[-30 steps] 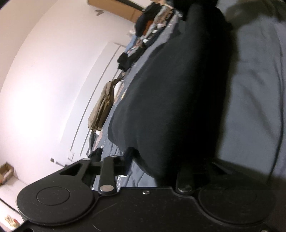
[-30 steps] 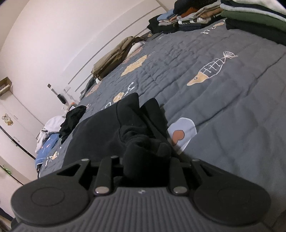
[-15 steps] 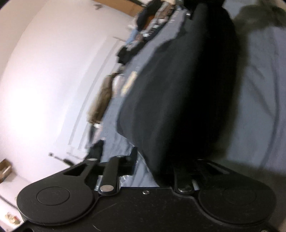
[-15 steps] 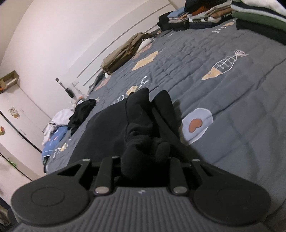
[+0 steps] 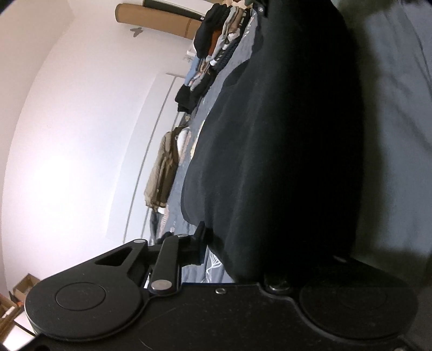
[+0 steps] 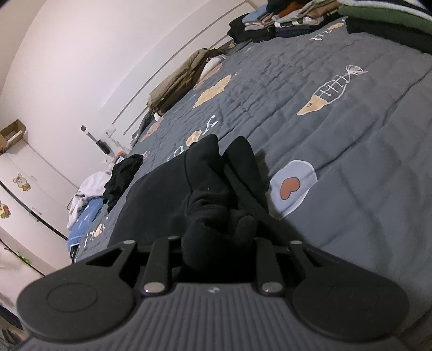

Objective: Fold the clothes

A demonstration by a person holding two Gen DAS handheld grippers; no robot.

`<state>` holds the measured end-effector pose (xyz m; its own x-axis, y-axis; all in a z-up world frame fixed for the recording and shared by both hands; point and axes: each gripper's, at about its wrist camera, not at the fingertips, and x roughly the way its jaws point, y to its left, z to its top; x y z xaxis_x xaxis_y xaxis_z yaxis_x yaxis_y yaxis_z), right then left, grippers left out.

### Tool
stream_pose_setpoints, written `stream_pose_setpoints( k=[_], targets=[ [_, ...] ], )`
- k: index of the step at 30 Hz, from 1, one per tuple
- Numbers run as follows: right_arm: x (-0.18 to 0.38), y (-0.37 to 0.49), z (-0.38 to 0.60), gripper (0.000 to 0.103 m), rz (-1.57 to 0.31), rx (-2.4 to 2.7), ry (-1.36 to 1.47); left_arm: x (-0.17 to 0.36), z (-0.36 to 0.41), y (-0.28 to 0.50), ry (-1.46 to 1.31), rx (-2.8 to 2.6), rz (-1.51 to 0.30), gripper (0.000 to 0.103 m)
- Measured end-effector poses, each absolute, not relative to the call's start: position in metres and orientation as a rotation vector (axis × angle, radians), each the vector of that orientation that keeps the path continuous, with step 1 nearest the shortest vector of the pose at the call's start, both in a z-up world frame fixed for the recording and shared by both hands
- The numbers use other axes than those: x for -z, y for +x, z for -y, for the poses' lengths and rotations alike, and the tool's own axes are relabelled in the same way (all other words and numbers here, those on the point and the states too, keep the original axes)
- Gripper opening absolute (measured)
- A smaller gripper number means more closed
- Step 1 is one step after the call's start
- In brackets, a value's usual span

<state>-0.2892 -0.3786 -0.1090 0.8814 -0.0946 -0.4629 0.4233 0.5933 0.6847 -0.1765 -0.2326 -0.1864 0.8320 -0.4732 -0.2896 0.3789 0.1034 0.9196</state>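
A black garment (image 6: 162,194) lies on the grey quilt (image 6: 337,151) with fish and cat prints. My right gripper (image 6: 216,237) is shut on a bunched end of it, and the cloth bulges up between the fingers and hides their tips. In the rolled left wrist view the same black garment (image 5: 270,148) fills the middle. My left gripper (image 5: 237,253) has the garment's near edge between its jaws, which are closing. One finger (image 5: 199,236) shows against the cloth; the other is hidden behind it.
Stacks of folded clothes (image 6: 291,21) and a green folded pile (image 6: 383,13) line the far side of the bed. A khaki jacket (image 6: 181,83) lies by the wall. A small black item (image 6: 124,172) and white laundry (image 6: 89,186) sit at the left edge.
The left jaws spread a little half a second ago and have since come in against the black cloth. The right gripper keeps its hold and has hardly moved.
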Motion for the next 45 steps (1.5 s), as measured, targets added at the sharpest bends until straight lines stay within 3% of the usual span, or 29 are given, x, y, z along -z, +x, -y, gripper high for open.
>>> stream_pose_setpoints(
  k=[11,15,18,23,27,32,35,39,45],
  targets=[
    [0.094,-0.285,0.316,0.022,-0.498,0.090,0.899,0.139,0.146,-0.187,1.391,0.622,-0.026,0.020],
    [0.093,-0.279,0.295,0.024,-0.573,0.026,0.839,0.145,0.129,-0.193,1.404,0.604,-0.070,0.021],
    [0.096,-0.273,0.297,0.032,-0.649,0.030,0.786,0.179,0.137,-0.202,1.480,0.559,-0.060,0.029],
    [0.084,-0.270,0.310,0.033,-0.742,-0.015,0.808,0.195,0.141,-0.220,1.485,0.498,-0.040,0.036],
    [0.054,-0.276,0.299,0.037,-0.771,-0.048,0.639,0.164,0.130,-0.241,1.423,0.567,-0.077,0.063],
    [0.036,-0.292,0.305,0.042,-0.766,0.008,0.490,0.110,0.111,-0.246,1.192,0.695,-0.226,0.066],
    [0.030,-0.299,0.323,0.043,-0.713,0.029,0.549,0.069,0.088,-0.240,0.915,0.830,-0.404,0.069],
    [0.028,-0.292,0.344,0.045,-0.618,0.036,0.683,0.021,0.058,-0.216,0.523,0.994,-0.554,0.079],
    [0.033,-0.241,0.345,0.048,-0.615,0.000,0.739,0.020,0.065,-0.136,0.254,0.987,-0.622,0.081]
  ],
)
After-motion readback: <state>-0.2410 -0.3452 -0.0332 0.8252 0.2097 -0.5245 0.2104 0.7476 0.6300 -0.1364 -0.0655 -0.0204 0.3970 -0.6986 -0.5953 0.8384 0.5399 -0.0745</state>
